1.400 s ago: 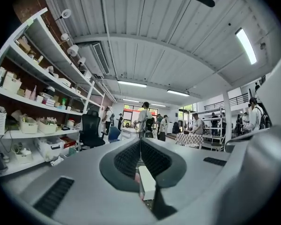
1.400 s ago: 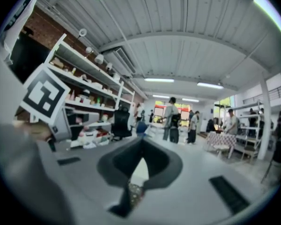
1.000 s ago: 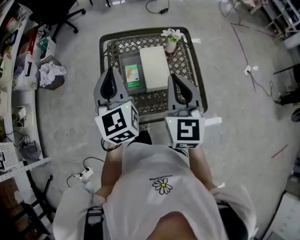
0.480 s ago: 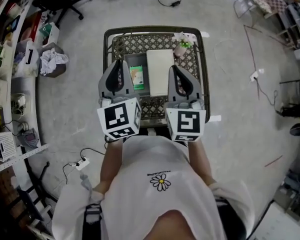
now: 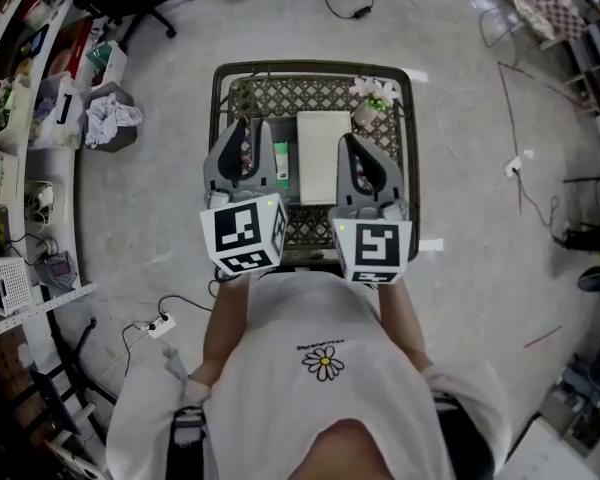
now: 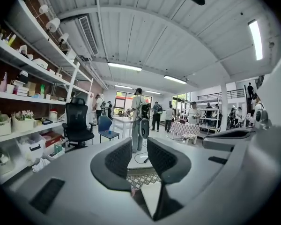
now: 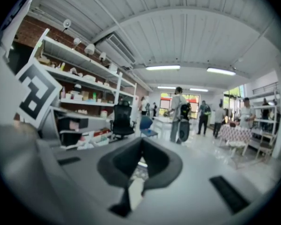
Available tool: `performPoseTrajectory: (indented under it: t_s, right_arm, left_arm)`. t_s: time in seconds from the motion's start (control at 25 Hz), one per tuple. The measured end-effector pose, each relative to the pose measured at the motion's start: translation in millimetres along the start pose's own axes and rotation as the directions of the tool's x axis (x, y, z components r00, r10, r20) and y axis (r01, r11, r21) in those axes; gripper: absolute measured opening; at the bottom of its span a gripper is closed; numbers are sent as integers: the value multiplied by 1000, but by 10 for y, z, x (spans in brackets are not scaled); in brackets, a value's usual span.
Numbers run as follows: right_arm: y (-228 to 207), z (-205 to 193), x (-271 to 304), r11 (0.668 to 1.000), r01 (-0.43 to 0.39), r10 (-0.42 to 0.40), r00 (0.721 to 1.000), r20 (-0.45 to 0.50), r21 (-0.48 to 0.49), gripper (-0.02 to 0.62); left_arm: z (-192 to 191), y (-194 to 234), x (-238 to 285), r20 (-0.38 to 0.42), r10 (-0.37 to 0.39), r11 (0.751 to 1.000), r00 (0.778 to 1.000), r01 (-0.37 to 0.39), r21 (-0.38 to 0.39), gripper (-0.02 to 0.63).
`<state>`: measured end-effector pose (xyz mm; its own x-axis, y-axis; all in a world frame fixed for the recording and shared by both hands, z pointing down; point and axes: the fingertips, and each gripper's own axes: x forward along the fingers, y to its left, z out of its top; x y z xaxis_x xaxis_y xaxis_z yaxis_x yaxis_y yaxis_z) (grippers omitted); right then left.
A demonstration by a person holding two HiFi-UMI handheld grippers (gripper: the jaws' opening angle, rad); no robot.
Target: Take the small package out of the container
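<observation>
A potted flower (image 5: 372,94) sits near a white box (image 5: 323,158) on the lattice table (image 5: 290,92).

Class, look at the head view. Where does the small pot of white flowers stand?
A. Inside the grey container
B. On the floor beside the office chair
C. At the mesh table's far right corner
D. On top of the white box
C: the pot of white flowers stands on the mesh table at its far right corner, beside the white box and not on it.

Grey concrete floor (image 5: 130,218), white wall shelves (image 6: 23,64), black office chair (image 6: 78,123), ceiling strip lights (image 6: 124,66).
</observation>
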<state>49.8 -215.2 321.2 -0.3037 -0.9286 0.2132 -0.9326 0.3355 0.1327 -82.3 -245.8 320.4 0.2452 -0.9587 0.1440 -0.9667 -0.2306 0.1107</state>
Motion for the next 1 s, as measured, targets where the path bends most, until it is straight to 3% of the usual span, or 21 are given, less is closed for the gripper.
performPoseTrajectory:
  t_s: [0.28, 0.52, 0.72, 1.0]
  right_arm:
    - [-55, -149, 62, 1000, -10, 10, 999, -37, 6, 31]
    - [-155, -266, 121, 1000, 5, -5, 998, -70, 8, 31]
    - [-277, -357, 138, 999, 30, -28, 995, -91, 12, 31]
    - [-417, -456, 177, 999, 49, -47, 991, -123, 10, 31]
  left_arm:
    - [-404, 27, 240, -112, -18, 999, 994, 14, -34, 161]
    - [-901, 68, 432, -251, -60, 994, 966, 34, -106, 234]
    - [-1388, 130, 558, -379, -44, 995, 924, 6, -101, 297]
    - [-2068, 190, 597, -543, -67, 985, 837, -32, -171, 304]
